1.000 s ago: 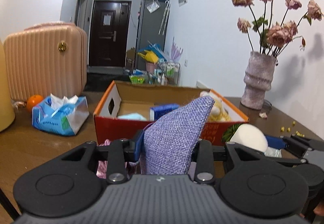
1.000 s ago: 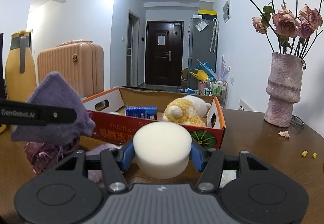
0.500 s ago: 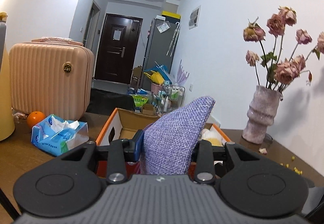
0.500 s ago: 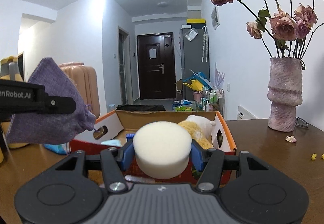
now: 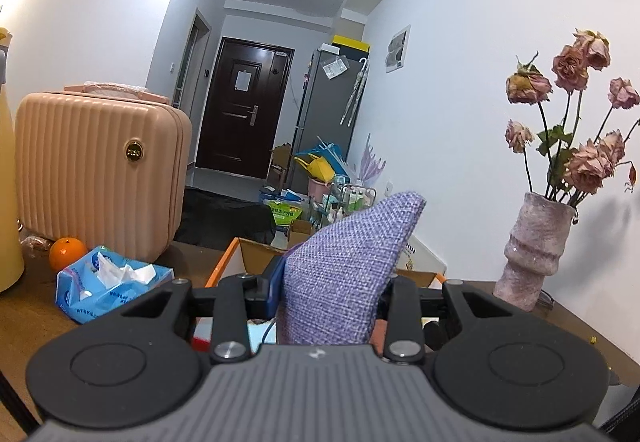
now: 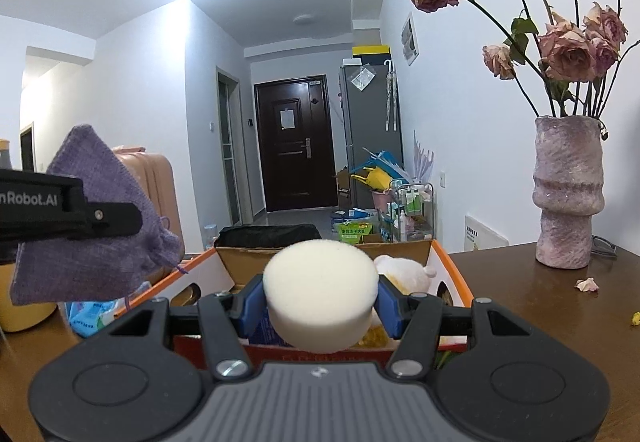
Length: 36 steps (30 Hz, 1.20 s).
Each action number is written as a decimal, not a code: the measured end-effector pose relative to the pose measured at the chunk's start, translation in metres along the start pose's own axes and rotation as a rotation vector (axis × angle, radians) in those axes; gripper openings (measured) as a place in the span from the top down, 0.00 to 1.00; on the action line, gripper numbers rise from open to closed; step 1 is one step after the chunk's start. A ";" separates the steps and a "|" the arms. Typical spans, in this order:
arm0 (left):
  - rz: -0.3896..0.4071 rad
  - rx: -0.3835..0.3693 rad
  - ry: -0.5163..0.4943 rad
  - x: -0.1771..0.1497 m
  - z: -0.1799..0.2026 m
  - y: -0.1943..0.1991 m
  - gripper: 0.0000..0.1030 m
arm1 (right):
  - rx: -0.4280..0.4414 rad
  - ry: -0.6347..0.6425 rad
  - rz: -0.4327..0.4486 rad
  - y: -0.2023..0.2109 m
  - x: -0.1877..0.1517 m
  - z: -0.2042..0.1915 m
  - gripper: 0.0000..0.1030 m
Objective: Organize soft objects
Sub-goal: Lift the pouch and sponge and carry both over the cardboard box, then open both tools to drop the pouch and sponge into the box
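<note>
A purple woven-fabric drawstring pouch [image 5: 344, 266] is clamped in the nearly closed left gripper [image 5: 328, 294], and a white round foam sponge [image 6: 320, 294] is pinched in the half-open right gripper [image 6: 316, 302]. Both are held above the near wall of the orange-edged cardboard box [image 6: 448, 270], which lies directly ahead and below. The right gripper is judged nearer the opening.

Purple woven pouch [image 5: 340, 266], white sponge [image 6: 320, 294], orange-edged box [image 6: 452, 270], ribbed peach suitcase [image 5: 100, 178], perhaps mottled pink vase [image 6: 568, 198].
</note>
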<state>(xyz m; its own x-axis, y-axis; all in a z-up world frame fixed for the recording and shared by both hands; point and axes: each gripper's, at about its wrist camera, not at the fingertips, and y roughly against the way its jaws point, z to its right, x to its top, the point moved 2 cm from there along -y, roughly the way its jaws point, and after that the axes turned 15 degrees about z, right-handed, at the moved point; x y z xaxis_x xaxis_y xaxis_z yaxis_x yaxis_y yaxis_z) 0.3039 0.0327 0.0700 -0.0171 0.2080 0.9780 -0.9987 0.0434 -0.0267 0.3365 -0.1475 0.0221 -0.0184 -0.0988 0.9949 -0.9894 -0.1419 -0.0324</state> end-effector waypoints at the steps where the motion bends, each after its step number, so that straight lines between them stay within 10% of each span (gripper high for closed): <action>1: 0.003 0.001 0.002 0.001 -0.001 -0.002 0.66 | -0.001 0.000 0.003 -0.002 0.001 -0.001 0.45; 36: -0.025 0.055 -0.024 -0.016 -0.019 -0.113 0.66 | -0.018 0.105 -0.114 -0.104 -0.011 -0.020 0.45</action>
<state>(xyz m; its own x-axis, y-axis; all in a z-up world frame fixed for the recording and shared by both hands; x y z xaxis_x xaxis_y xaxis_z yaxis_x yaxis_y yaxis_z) 0.4181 0.0431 0.0537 0.0071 0.1841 0.9829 -1.0000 -0.0053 0.0082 0.4365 -0.1121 0.0167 0.0800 0.0206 0.9966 -0.9883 -0.1287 0.0820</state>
